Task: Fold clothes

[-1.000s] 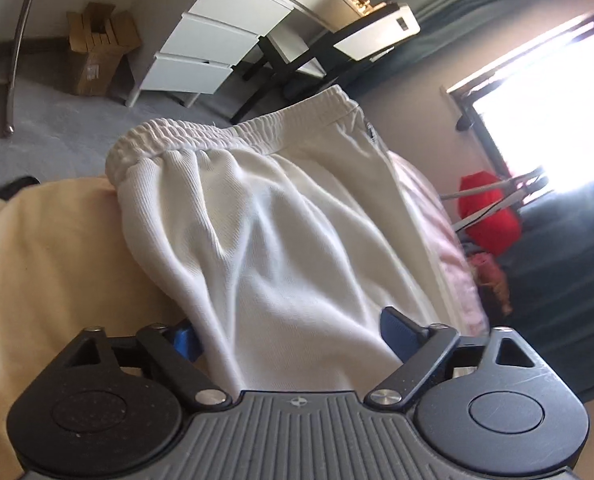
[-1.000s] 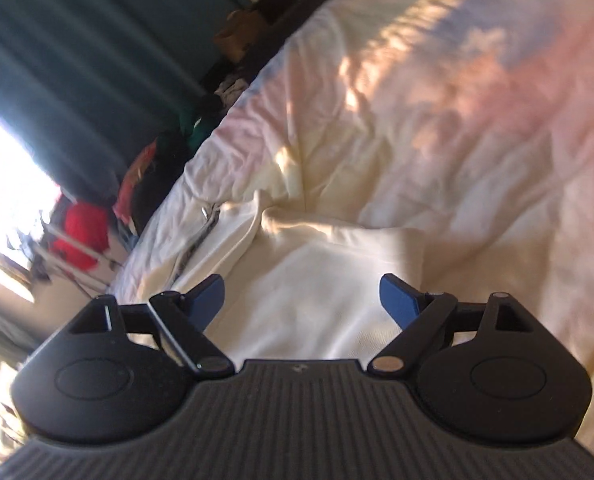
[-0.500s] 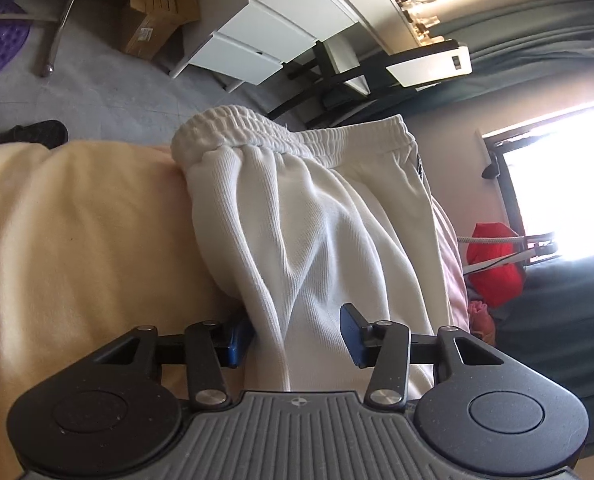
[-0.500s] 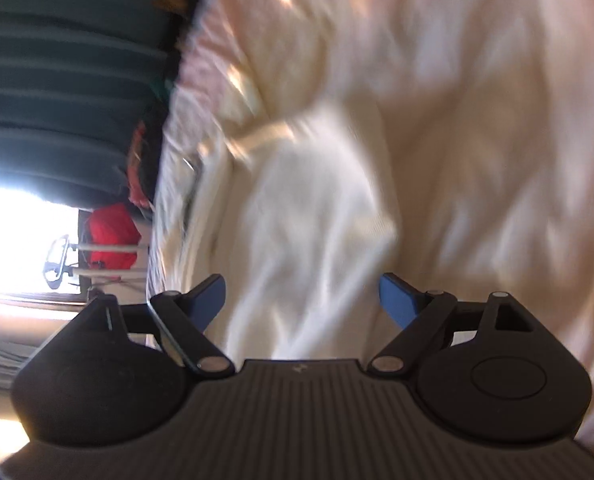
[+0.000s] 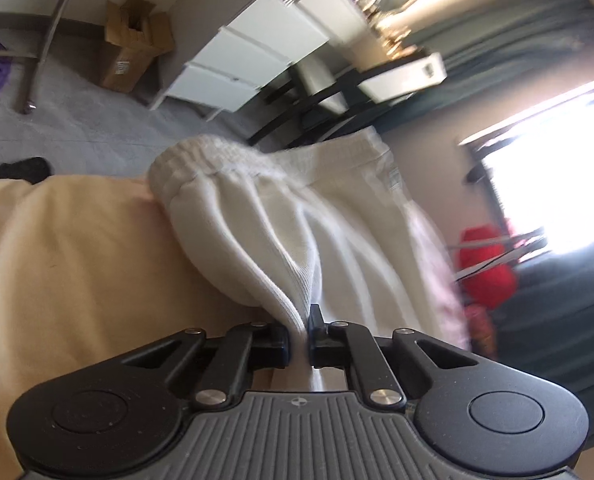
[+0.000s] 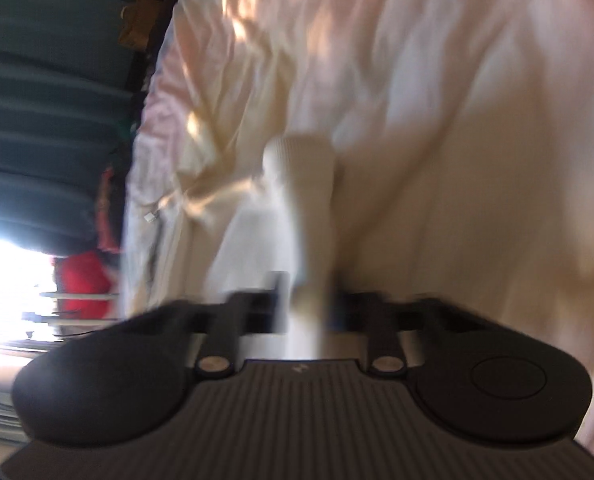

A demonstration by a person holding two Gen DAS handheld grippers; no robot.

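Left wrist: left gripper [image 5: 299, 340] pinched on soft, limp shorts [image 5: 297, 216] hem; right gripper [image 6: 307, 312] likewise clamped, blurred. Best gripped at hems.

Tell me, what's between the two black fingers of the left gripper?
A bunched fold of the white pants, pinched in the left gripper. The left wrist view shows the cloth running out from the shut jaws toward the waistband.
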